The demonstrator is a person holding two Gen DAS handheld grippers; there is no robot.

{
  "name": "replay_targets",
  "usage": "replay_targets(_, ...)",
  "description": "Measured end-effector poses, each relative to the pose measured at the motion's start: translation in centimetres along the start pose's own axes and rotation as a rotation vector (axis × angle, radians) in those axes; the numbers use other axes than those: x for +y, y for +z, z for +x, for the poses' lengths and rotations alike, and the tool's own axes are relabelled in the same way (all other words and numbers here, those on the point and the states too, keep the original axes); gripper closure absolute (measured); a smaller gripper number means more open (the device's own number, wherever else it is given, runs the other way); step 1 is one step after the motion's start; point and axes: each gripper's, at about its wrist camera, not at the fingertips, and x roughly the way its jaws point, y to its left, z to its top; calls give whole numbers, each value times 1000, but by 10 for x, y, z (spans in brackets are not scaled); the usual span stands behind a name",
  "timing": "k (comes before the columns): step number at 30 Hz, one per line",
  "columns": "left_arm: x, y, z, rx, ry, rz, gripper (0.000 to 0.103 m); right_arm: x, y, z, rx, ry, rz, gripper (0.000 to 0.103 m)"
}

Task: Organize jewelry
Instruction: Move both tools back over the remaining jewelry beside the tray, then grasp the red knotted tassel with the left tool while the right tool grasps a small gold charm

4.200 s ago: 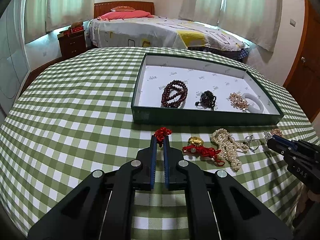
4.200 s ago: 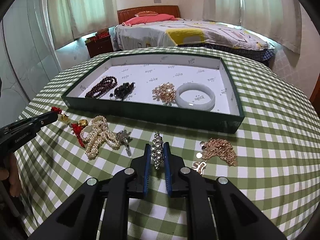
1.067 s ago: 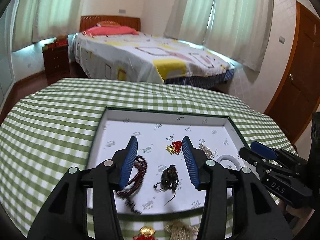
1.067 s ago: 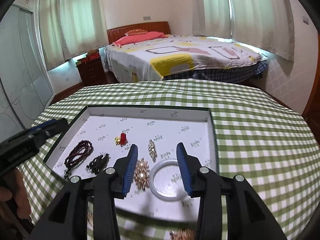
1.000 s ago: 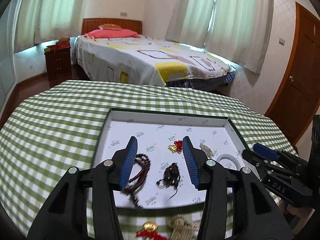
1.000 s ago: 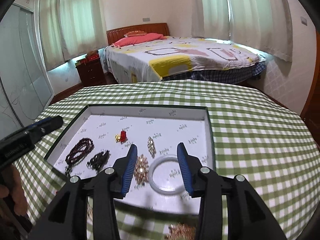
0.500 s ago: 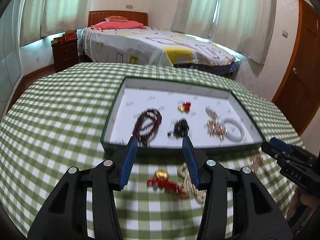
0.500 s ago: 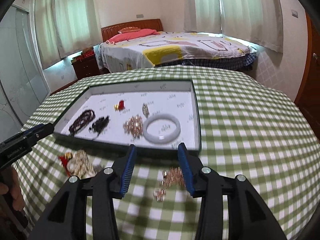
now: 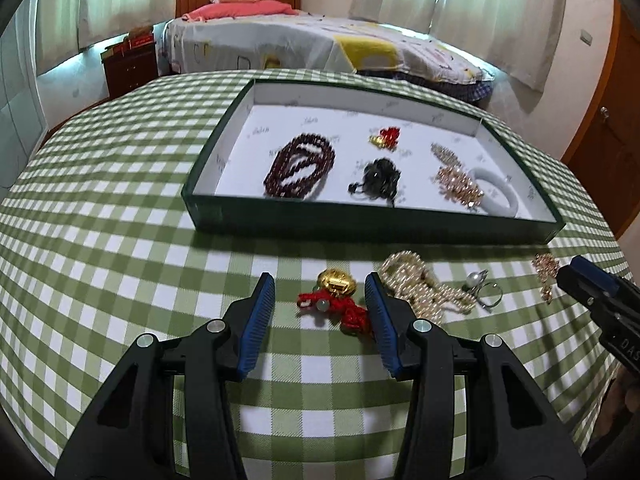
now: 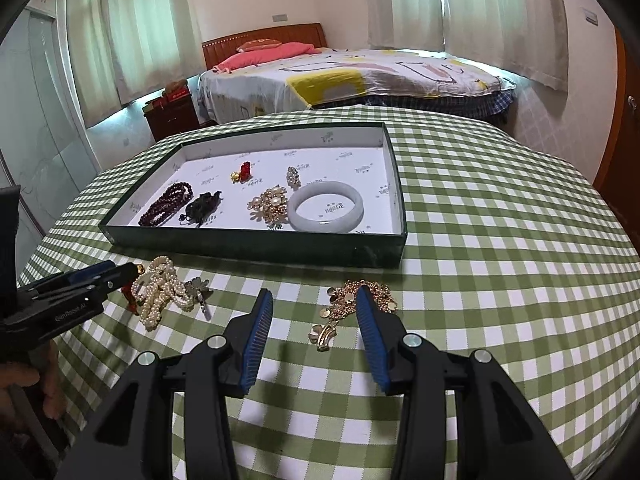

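Your left gripper (image 9: 320, 300) has its jaws apart and holds nothing. The red knotted cord with a gold charm (image 9: 334, 300) lies on the green checked tablecloth (image 9: 120, 280), right between the tips, its long way running across toward the right finger, which hides its end. Next come the heap of cream pearl beads (image 9: 420, 286) and the dark green tray (image 9: 360, 226) behind. Your right gripper (image 10: 314, 316) is also apart and empty, and the tangled gold chain (image 10: 356, 300) lies partly behind its right finger.
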Motion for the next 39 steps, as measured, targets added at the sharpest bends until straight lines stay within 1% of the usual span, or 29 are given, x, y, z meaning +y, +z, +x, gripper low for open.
replay_targets(8, 1, -6, -4, 9, -17, 11, 58, 0, -3, 2, 7, 2, 5, 60)
replay_targets(12, -4, -9, -5, 11, -26, 35, 60, 0, -3, 3, 9, 2, 6, 60)
replay_targets(13, -6, -9, -5, 8, -22, 41, 63, 0, -3, 2, 9, 2, 6, 60)
replay_targets(14, -6, -9, -5, 7, -23, 45, 69, 0, -3, 2, 8, 1, 5, 60)
replay_targets(15, -6, -9, -5, 7, -24, 45, 71, 0, -3, 2, 7, 1, 5, 60)
replay_targets(16, -5, -8, -5, 8, -26, 42, 78, 0, -3, 1, 7, 1, 5, 60)
replay_targets(20, 0, -8, -5, 6, -32, 36, 91, 0, -3, 1, 9, 2, 3, 60)
replay_targets(25, 4, -8, -6, 0, -33, 28, 92, 6, -3, 1, 13, 10, -8, 60)
replay_targets(33, 18, -6, -22, -36, -17, 0, 92, 28, -2, 5, 25, 63, -48, 60)
replay_targets(39, 26, -3, -28, -53, 5, -17, 92, 54, -5, 14, 58, 122, -106, 69)
